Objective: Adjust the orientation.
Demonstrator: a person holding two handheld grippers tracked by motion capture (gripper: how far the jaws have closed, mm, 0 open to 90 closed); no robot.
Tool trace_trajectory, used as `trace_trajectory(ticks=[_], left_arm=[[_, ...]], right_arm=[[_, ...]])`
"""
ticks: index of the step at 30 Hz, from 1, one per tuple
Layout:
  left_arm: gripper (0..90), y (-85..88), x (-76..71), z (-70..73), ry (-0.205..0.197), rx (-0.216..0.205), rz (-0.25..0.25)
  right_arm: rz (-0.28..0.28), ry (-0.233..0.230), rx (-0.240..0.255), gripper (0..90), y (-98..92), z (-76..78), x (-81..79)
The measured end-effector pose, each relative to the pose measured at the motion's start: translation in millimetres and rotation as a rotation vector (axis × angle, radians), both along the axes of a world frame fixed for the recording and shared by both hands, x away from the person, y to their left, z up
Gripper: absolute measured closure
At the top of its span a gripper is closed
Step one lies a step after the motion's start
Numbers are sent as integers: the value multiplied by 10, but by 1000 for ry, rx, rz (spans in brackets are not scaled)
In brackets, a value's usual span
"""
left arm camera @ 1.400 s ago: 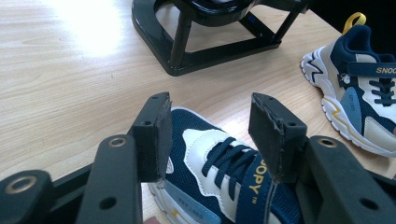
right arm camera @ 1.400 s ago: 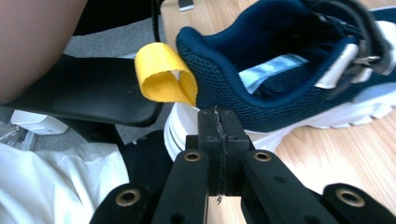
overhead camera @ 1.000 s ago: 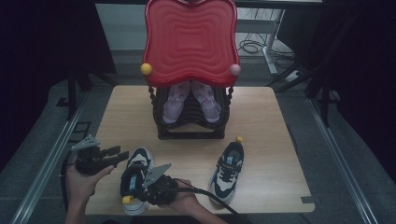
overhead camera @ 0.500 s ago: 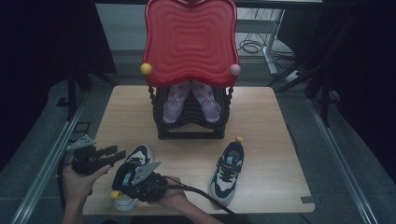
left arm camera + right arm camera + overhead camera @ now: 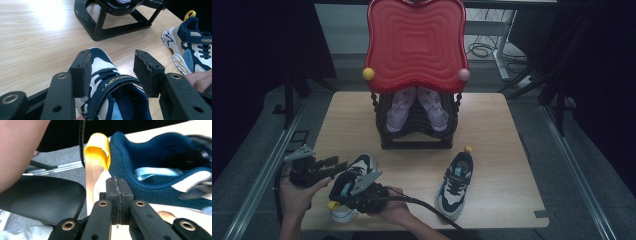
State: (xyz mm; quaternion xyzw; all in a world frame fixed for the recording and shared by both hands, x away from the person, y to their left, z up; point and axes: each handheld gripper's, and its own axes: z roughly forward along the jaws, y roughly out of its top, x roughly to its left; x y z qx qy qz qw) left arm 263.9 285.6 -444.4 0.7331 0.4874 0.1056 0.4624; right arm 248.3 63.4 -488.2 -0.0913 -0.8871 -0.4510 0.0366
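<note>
We see a rack point(image 5: 417, 135) at the back middle of the table point(image 5: 507, 125), with a pair of shoes point(image 5: 417, 107) in it under a board point(image 5: 416, 42). Before it lie two sneakers: one point(image 5: 347, 187) front left between the grippers, the other point(image 5: 455, 182) to its right.

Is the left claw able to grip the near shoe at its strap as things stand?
Probably yes. The left claw stands open with the near shoe between its pads, right at the strap. Nothing lies between pads and shoe.
</note>
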Motion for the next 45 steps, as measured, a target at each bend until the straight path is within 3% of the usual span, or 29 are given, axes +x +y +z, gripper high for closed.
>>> trace_trajectory(ticks=[12, 19, 31, 45], left_arm=[[478, -20, 3, -6, 5, 2, -5], [478, -36, 4, -11, 9, 4, -10], [477, -64, 7, -24, 14, 10, -13], [472, -61, 7, -22, 11, 10, -11]], right_arm=[[-82, -55, 16, 895, -405, 275, -37], [-143, -61, 20, 895, -691, 372, -29], [-201, -53, 39, 894, -996, 391, 25], [-276, -53, 14, 894, -1287, 388, 70]])
